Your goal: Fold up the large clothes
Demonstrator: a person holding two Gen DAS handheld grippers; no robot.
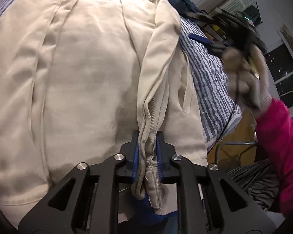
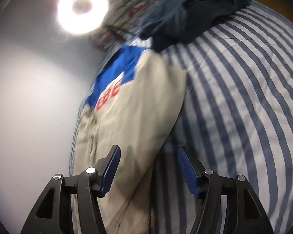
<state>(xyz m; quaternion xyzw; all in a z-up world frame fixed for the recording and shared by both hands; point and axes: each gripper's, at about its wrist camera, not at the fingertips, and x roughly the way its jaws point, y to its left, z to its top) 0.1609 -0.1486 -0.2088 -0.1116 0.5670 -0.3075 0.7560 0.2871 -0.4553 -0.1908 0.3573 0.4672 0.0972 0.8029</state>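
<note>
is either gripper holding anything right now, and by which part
The left gripper is shut on the beige jacket, pinching the end of its sleeve near the cuff. The right gripper is open and holds nothing.

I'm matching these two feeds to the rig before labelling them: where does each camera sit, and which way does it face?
Left wrist: on the left gripper, facing along its fingers over the beige jacket; jaws pinch a sleeve fold; the person's right hand and pink sleeve show.
Right wrist: on the right gripper, facing along the bed toward a ceiling lamp; jaws open, no hand visible.
Shared: the jacket, the striped quilt and a dark garment.
</note>
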